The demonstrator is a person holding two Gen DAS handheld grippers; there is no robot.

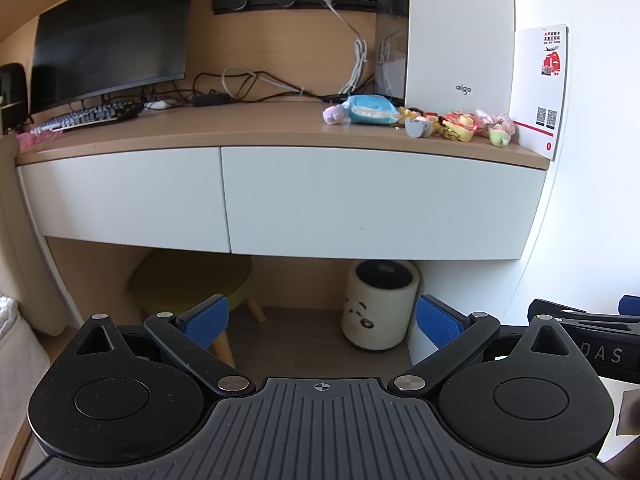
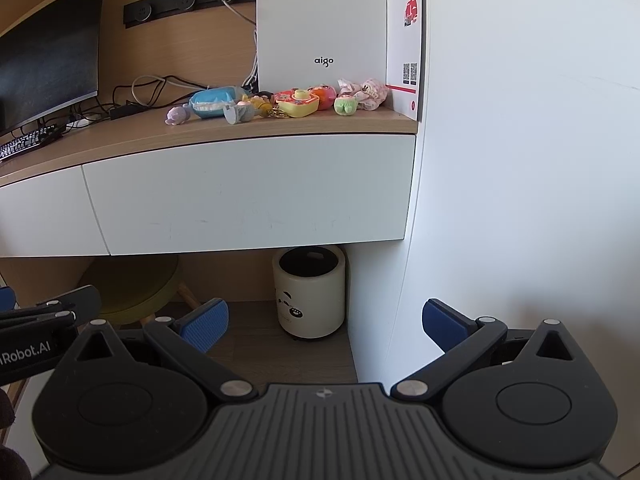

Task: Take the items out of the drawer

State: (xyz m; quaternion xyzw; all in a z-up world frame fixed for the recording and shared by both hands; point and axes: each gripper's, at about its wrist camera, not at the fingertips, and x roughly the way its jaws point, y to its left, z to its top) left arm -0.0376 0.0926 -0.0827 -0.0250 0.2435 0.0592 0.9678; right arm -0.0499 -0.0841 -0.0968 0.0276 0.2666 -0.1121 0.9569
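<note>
Both drawers are closed, so the task looks to be at its very start or its very end: the grippers hang back from the desk and touch nothing. The right-hand drawer (image 1: pixel 380 200) fills the middle of the left wrist view and the centre-left of the right wrist view; its white front is flush, with no handle visible. The left-hand drawer (image 1: pixel 124 196) sits just beside it, toward the left of the frame, also shut.

The left gripper (image 1: pixel 322 320) holds its blue pads well apart and empty at the bottom of its view. The right gripper (image 2: pixel 324 320) is likewise spread wide with nothing between its pads.

On the desktop (image 1: pixel 240 128) above the right-hand drawer, in the upper right of the left wrist frame, lies a row of small plush toys and keychains (image 1: pixel 460 124) with a blue packet (image 1: pixel 372 110), just in front of a white aigo case (image 1: pixel 456 40). These may be items already taken out, though I cannot tell.

If the drawer is to be opened, the next move probably calls for hooking a finger under the front's lower edge, since no grip shows. Below it, a panda-printed bin (image 1: pixel 378 304) and a green stool (image 1: pixel 192 280) stand near that approach.
</note>
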